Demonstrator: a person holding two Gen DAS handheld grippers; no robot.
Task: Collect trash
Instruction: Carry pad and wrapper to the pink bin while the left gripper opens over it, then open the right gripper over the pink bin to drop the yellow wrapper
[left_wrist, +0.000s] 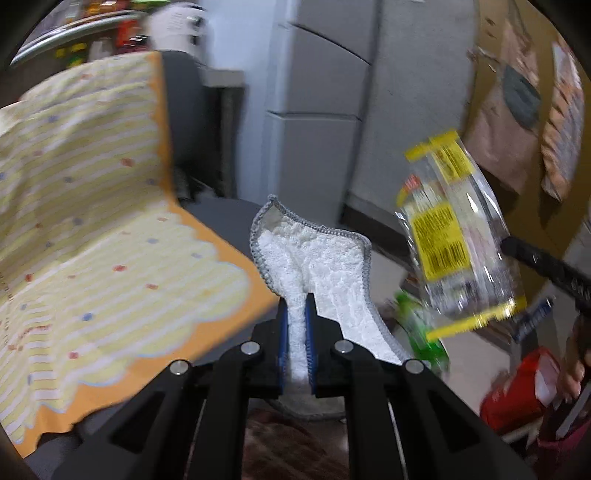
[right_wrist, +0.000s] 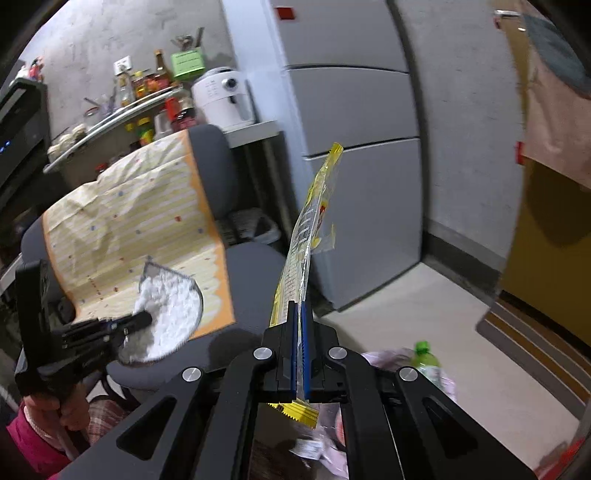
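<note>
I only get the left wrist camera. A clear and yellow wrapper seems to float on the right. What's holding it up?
Observer: The right claw is shut on the wrapper near its bottom end.
Operator: Who carries my claw?
Observer: A hand in a pink sleeve grips the handle of the left claw.
Operator: Anything on the floor?
Observer: A green-capped bottle sits by a pale pink bag.
</note>
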